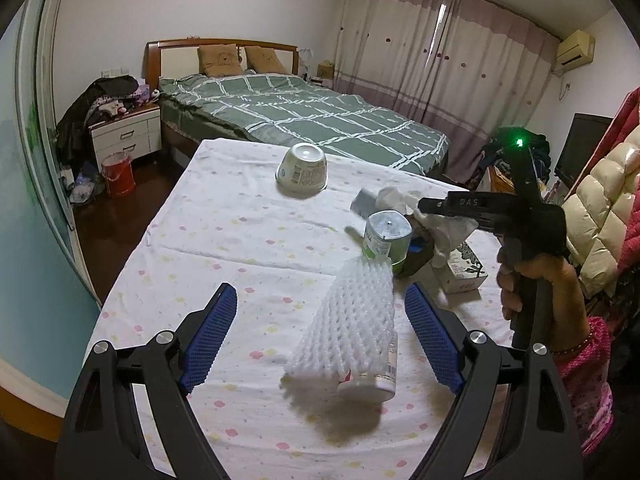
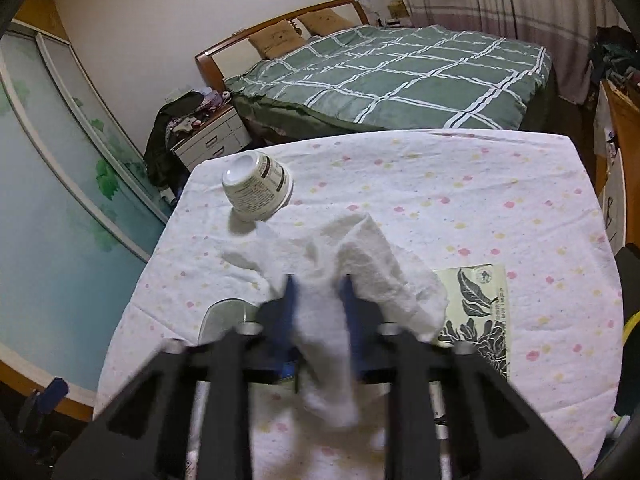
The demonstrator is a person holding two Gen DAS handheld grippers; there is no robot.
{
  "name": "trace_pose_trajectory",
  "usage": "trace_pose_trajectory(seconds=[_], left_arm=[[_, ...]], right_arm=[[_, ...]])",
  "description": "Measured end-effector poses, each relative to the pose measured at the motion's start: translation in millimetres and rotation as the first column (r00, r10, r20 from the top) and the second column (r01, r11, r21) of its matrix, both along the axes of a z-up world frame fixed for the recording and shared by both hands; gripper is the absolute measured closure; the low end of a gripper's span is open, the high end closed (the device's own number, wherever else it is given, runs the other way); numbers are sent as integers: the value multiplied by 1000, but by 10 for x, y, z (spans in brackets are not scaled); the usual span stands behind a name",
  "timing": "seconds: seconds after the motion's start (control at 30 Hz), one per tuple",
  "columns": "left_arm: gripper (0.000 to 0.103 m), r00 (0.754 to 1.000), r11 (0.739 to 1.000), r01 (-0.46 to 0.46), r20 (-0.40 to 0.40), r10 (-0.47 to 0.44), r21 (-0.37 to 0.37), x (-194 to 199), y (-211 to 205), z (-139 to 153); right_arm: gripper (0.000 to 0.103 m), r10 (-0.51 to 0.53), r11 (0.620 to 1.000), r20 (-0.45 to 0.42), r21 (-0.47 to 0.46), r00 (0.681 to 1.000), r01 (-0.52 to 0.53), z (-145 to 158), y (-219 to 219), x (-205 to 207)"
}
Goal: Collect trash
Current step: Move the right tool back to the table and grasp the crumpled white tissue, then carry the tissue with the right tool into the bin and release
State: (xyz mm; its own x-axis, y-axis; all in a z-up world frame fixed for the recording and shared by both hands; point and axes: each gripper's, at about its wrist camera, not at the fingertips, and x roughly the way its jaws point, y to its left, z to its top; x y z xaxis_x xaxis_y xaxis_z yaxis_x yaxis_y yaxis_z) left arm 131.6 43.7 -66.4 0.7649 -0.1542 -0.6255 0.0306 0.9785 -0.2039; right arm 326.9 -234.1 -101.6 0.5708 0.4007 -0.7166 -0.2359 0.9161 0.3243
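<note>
Left wrist view: left claw [image 1: 320,336] gaping around the foam-netted bottle [image 1: 352,332] lying on the tabletop [image 1: 224,240]; closing comes next. Right wrist view: right claw [image 2: 318,300] clamped on crumpled tissue [image 2: 360,264], needing carriage to a bin

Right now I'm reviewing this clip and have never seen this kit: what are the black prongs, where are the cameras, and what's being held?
No robot: a person holds a two-finger grabber in each hand, each carrying a wide-angle camera looking along its fingers. In the left-hand view, the left grabber is open around a bottle in white foam netting lying on the flowered tablecloth. In the right-hand view, the right grabber is shut on a white tissue. Also there: an upturned paper bowl, a tissue box and a green can.
</note>
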Motion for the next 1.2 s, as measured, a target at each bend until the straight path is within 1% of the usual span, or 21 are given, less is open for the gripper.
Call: trace_pose_trajectory(seconds=[0.03,0.17,0.37,0.6,0.8,1.0,1.13,1.2], left_arm=[[18,1000,1000,2,-1,-2,0,6,-5,-4],[18,1000,1000,6,-1,-6,3,14,-23,-20],[18,1000,1000,15,-4,-15,9,10,-68,-29],[18,999,999,41,-10,-40,18,21,-173,-51],[18,999,998,50,-13,-50,23,24,-225,-55],[18,998,997,67,-10,-67,32,19,-292,-47],[18,997,996,77,-5,-77,35,7,-344,-27],[18,997,996,83,-7,-83,38,10,-377,-30]], right_arm=[[96,-1,1000,6,4,1000,1,25,-7,-36],[97,-4,999,40,40,999,2,191,-76,-119],[97,-6,997,116,79,993,-3,570,-196,-288],[97,-18,994,211,110,977,-5,1004,-399,-570],[97,-40,992,278,129,960,4,1297,-630,-807],[97,-67,992,332,125,941,27,1494,-844,-1028],[97,-115,990,349,117,930,79,1532,-1125,-1218],[97,-152,987,353,108,923,122,1528,-1311,-1331]])
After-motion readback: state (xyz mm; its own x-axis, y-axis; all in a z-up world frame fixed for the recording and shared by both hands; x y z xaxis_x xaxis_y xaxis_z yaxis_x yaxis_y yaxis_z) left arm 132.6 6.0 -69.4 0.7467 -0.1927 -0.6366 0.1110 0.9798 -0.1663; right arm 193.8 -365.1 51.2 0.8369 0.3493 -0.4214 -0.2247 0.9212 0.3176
